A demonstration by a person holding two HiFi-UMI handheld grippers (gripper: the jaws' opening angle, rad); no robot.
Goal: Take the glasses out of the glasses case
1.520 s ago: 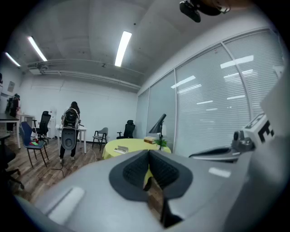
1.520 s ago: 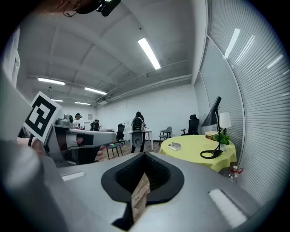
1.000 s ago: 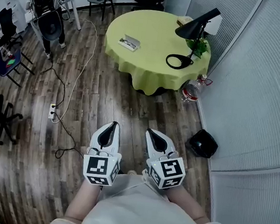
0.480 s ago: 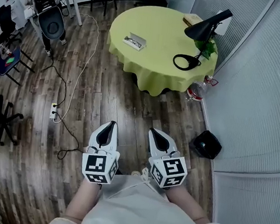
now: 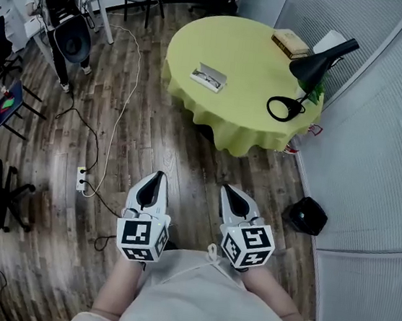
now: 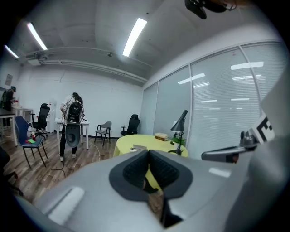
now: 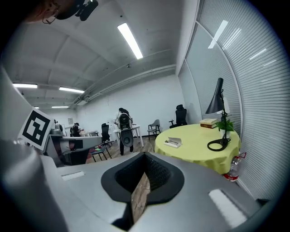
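Wood-plank office floor [image 5: 154, 128] fills most of the head view. Upper right of frame: round table under a yellow-green cloth [image 5: 247, 107]. On it, towards its left edge, an open pale rectangular glasses case [image 5: 208, 77] with the dark glasses lying inside. Black desk lamp [image 5: 310, 71] at the table's right edge, well apart from the case. Low centre: left gripper [image 5: 158, 176] and right gripper [image 5: 227, 189] side by side over the floor, far from the table. Both pairs of jaws clenched, nothing between them.

Left gripper [image 5: 156, 185], right gripper [image 5: 232, 198], side by side, seemingly closed
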